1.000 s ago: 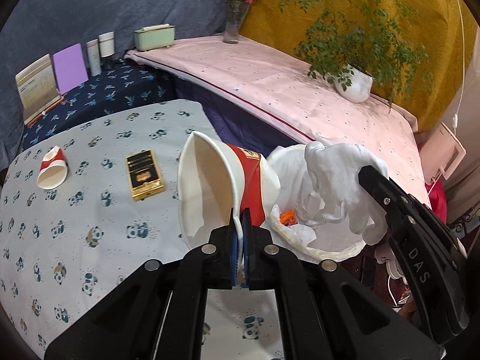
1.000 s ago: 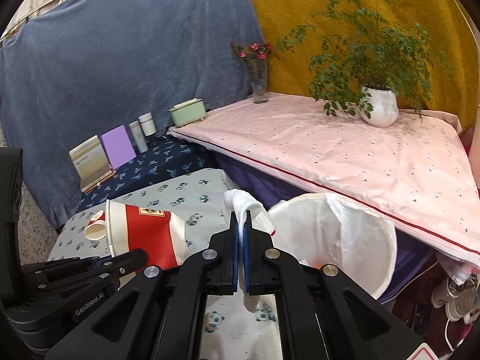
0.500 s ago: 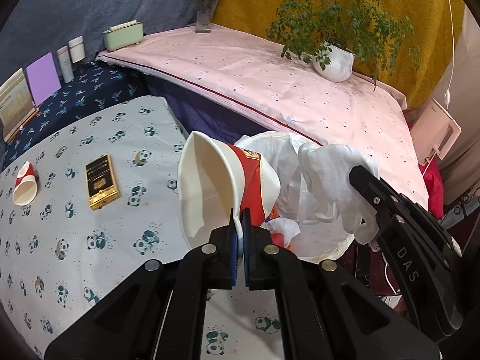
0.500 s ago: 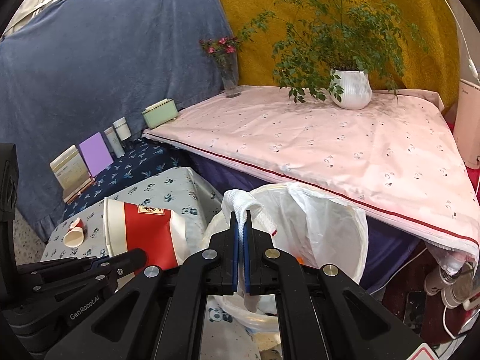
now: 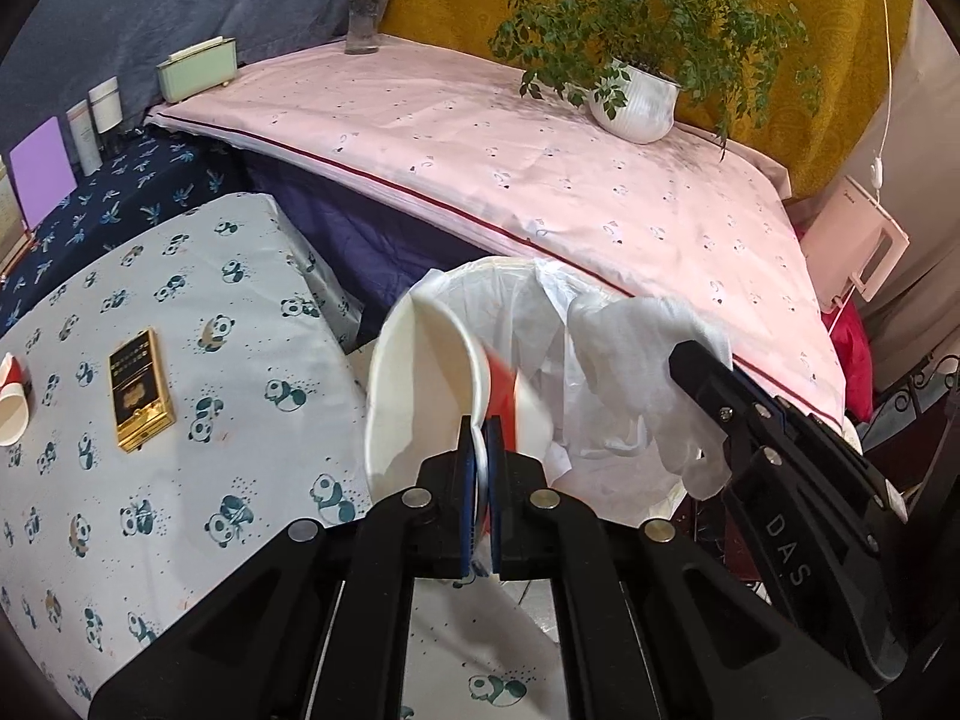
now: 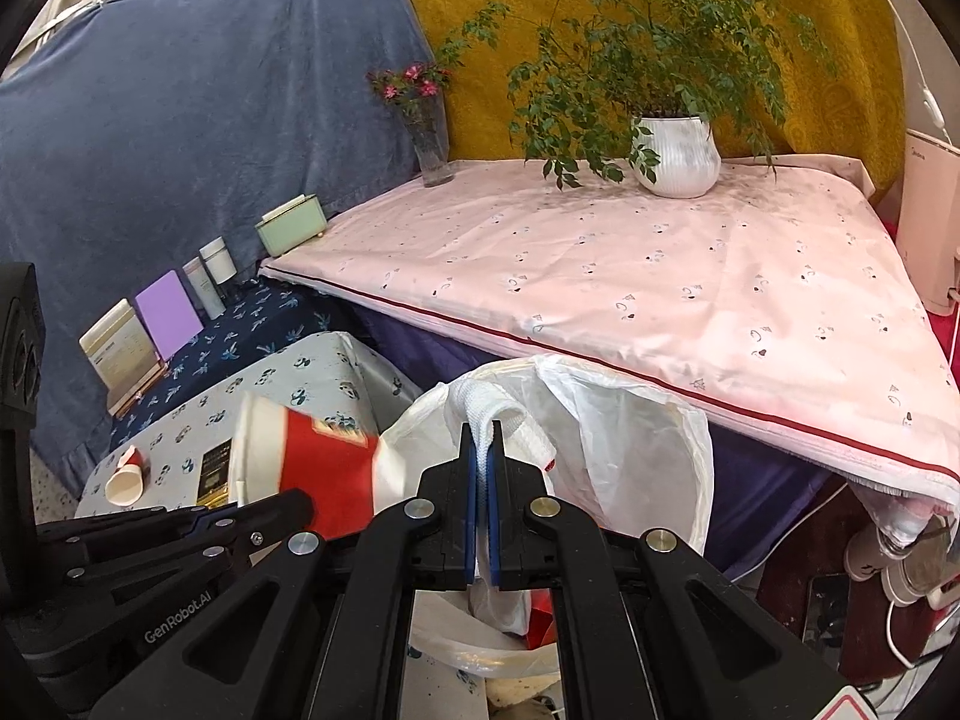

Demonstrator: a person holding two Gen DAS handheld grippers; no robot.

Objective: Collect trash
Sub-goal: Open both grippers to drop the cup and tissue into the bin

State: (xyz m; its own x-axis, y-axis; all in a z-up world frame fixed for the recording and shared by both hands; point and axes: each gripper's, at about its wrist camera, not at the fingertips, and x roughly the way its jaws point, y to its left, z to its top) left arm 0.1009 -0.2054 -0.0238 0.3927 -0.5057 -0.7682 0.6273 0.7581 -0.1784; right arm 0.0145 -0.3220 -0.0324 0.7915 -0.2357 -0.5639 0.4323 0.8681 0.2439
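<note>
My left gripper (image 5: 478, 429) is shut on the rim of a large red and white paper cup (image 5: 420, 384), held tilted at the edge of a trash bin lined with a white bag (image 5: 540, 306). The cup also shows in the right wrist view (image 6: 300, 456), blurred. My right gripper (image 6: 483, 429) is shut on a crumpled white tissue (image 6: 501, 414) above the bin (image 6: 630, 438); the tissue shows in the left wrist view (image 5: 636, 330) too. A small red and white paper cup (image 5: 12, 402) and a gold box (image 5: 138, 390) lie on the panda-print table (image 5: 180, 510).
A pink-covered surface (image 5: 540, 168) lies behind the bin with a potted plant (image 5: 639, 99), a flower vase (image 5: 363, 18) and a green box (image 5: 198, 69). Cards and tubes (image 5: 90, 126) stand on the dark blue cloth at left. Cables and a power strip (image 6: 900, 564) lie at right.
Both grippers have moved right towards the bin with their loads. The large cup now tips over the bin's rim and is motion-blurred. The tissue hangs over the bin opening.
</note>
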